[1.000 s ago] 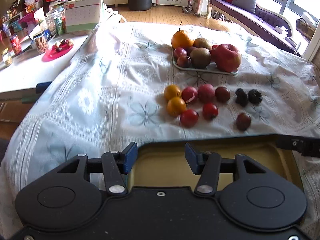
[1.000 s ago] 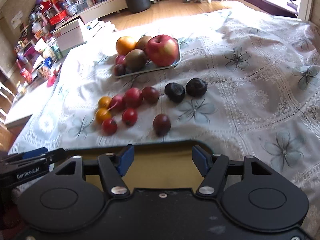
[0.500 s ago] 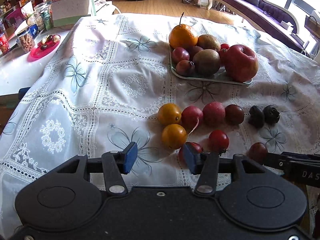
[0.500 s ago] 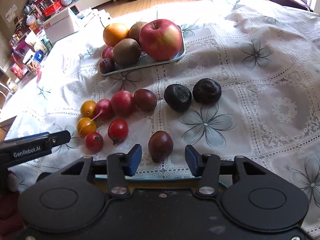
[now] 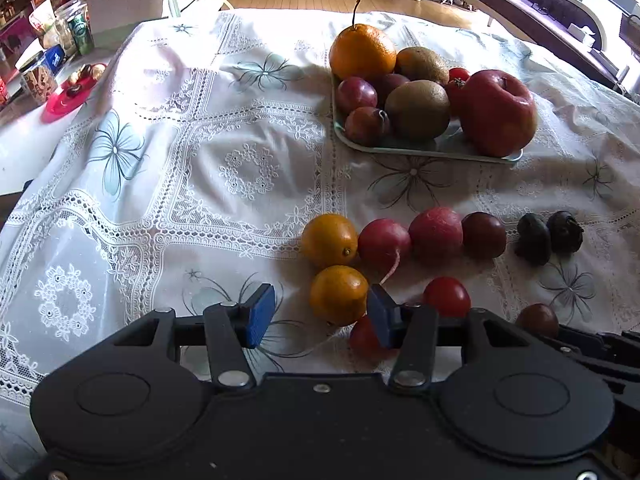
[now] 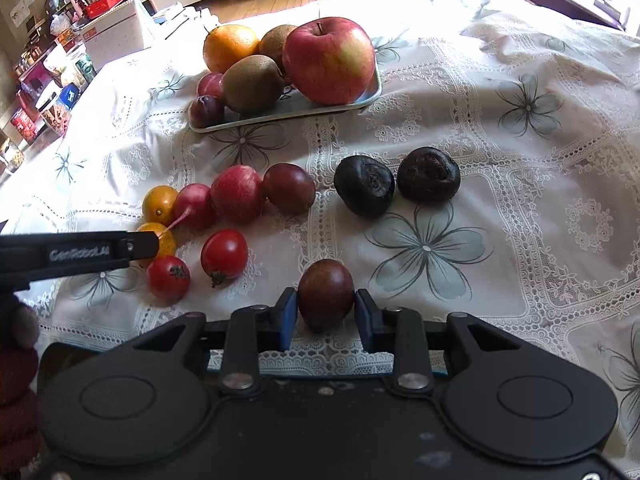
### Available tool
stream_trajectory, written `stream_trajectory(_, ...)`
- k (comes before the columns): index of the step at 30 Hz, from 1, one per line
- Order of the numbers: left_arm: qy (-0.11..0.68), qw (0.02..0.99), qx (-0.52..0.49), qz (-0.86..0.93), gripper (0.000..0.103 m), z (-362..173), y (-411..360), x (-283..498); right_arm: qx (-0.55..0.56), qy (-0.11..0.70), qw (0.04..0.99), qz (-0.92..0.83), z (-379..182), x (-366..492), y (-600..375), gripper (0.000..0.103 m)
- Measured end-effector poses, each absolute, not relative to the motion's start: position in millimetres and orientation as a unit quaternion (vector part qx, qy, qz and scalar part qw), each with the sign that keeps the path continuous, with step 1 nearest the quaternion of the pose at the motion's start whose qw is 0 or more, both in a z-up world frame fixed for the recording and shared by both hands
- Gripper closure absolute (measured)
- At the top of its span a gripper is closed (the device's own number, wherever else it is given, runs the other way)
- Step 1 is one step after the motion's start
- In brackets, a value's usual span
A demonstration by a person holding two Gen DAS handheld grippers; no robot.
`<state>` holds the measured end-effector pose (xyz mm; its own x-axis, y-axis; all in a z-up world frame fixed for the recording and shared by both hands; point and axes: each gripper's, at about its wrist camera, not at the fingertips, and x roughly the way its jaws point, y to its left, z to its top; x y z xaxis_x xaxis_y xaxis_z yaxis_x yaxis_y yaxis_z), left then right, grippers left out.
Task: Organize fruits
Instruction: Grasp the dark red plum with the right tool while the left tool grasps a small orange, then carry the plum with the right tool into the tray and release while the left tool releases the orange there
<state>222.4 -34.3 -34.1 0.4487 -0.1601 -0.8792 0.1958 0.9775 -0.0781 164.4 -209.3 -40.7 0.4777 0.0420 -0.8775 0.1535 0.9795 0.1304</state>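
Observation:
My right gripper (image 6: 325,322) is shut on a dark red plum (image 6: 326,294) that rests on the lace cloth, one blue pad touching each side. My left gripper (image 5: 320,318) stands open, with the nearer of two small oranges (image 5: 338,295) just ahead of its pads; a cherry tomato (image 5: 362,338) lies partly hidden behind the right finger. Loose on the cloth lie two red radish-like fruits (image 6: 236,192), another plum (image 6: 289,187), two cherry tomatoes (image 6: 224,254) and two black wrinkled fruits (image 6: 364,186). The pale tray (image 6: 280,118) holds an apple (image 6: 329,60), kiwis, an orange and plums.
The left gripper's finger (image 6: 80,254) reaches in from the left of the right wrist view, over the small oranges. Bare cloth (image 5: 160,200) lies left of the fruit and right of the black fruits. A side table with jars and a red plate (image 5: 68,96) stands at far left.
Both grippers moved forward and down to the loose fruit. The right jaws narrowed onto the dark plum. The left jaws kept the same width.

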Motion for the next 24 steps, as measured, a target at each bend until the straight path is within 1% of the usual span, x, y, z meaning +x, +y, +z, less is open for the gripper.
stream_trajectory(3, 0.515, 0.85, 0.02, -0.109, 0.043, -40, -37, 225, 0.088, 0.506, 0.858, -0.032, -40, 162, -207, 0.071)
stream_trajectory(14, 0.524, 0.845, 0.033, -0.104, 0.045, -55, -52, 236, 0.108, 0.498, 0.86, -0.028, -40, 158, -212, 0.071)
stream_trajectory(15, 0.525, 0.844, 0.031, -0.103, 0.046, -56, -52, 237, 0.109, 0.497, 0.86, -0.027, -39, 158, -212, 0.071)
stream_trajectory(17, 0.522, 0.846, 0.03, -0.104, 0.057, -57, -52, 238, 0.113, 0.494, 0.862, -0.027, -37, 157, -213, 0.071)
stream_trajectory(24, 0.523, 0.843, 0.015, -0.121, 0.057, -39, -47, 230, 0.127, 0.473, 0.872, -0.028, -12, 146, -218, 0.071)
